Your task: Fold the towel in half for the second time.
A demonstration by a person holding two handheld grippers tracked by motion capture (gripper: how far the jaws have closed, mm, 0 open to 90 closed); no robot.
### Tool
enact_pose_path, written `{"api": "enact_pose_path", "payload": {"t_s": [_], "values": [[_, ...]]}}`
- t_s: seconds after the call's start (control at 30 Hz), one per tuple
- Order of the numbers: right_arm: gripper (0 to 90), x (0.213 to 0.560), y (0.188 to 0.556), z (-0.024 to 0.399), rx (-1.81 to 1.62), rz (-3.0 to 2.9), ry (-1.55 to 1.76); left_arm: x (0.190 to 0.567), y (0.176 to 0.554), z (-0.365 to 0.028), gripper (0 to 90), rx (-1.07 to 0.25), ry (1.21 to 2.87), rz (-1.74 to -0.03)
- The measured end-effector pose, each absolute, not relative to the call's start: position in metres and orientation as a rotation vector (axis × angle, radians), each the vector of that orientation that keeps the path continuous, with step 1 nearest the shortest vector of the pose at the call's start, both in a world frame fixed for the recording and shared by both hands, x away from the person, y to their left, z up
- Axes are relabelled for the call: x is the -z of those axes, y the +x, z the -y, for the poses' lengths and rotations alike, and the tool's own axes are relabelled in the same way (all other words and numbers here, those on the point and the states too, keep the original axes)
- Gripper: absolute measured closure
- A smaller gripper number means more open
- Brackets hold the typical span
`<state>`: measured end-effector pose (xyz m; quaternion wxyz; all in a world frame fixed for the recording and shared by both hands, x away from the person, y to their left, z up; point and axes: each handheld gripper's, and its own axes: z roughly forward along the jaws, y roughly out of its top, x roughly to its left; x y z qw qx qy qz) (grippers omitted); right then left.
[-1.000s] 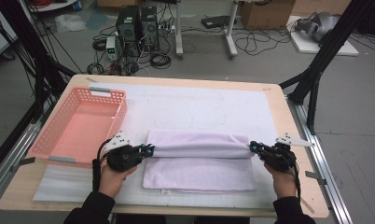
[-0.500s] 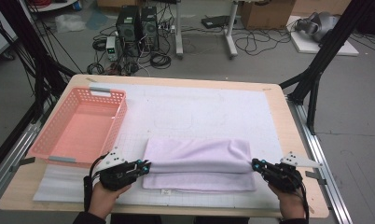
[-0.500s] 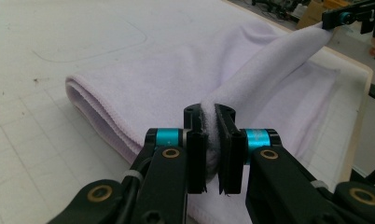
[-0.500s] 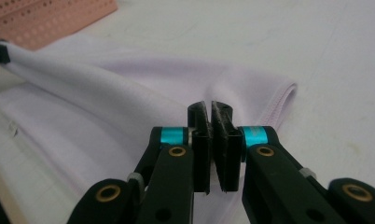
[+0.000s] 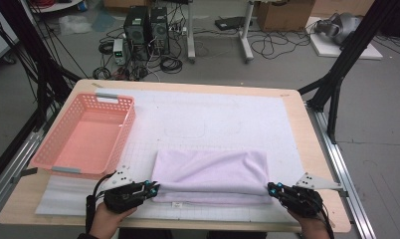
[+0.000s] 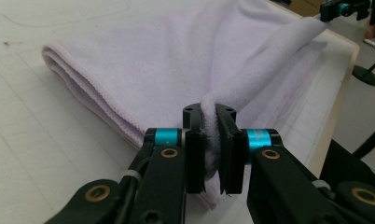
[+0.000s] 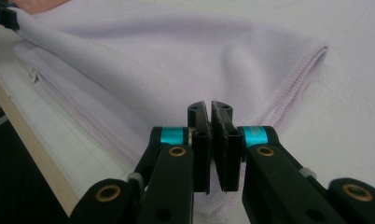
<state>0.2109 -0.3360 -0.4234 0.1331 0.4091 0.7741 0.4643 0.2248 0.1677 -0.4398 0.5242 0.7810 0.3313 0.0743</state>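
I have the lilac towel [image 5: 210, 177] lying folded on the white mat [image 5: 213, 119] in the lower middle of the high view, near the bench's [image 5: 317, 149] front edge. My left claw [image 5: 152, 188] pinches its lower left corner — in the left gripper view the cloth is squeezed between the pads. My right claw [image 5: 272, 189] pinches the lower right corner, jaws pressed nearly together on thin fabric. The pink basket [image 5: 53, 159] sits at the left, apart from the towel.
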Motion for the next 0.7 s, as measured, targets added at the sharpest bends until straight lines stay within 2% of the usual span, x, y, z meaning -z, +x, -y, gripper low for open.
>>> {"api": "enact_pose_path", "payload": {"t_s": [0.07,0.2,0.27,0.4,0.5,0.53,0.63,0.7], "values": [[86.4,0.424,0.21,0.335,-1.335,-2.295,1.164,0.442,0.226,-0.167,78.0,-0.158,1.884,-0.817],[86.5,0.42,0.206,0.337,-1.281,-2.353,1.125,0.439,0.229,-0.168,49.8,-0.151,1.829,-0.867],[86.5,0.418,0.203,0.338,-1.247,-2.363,1.114,0.437,0.23,-0.169,42.9,-0.161,1.809,-0.863],[84.1,0.418,0.203,0.339,-1.178,-2.407,1.107,0.432,0.231,-0.172,41.6,-0.206,1.765,-0.856],[62.2,0.414,0.203,0.341,-1.24,-2.354,1.149,0.429,0.234,-0.172,41.8,-0.242,1.738,-0.884],[59.3,0.412,0.203,0.342,-1.279,-2.3,1.175,0.429,0.235,-0.172,42.7,-0.252,1.739,-0.887],[57.6,0.41,0.205,0.336,-1.31,-2.19,1.19,0.43,0.24,-0.165,50.2,-0.259,1.76,-0.89],[61.2,0.413,0.208,0.324,-1.294,-2.206,1.157,0.432,0.24,-0.156,56.8,-0.251,1.795,-0.856]]}}
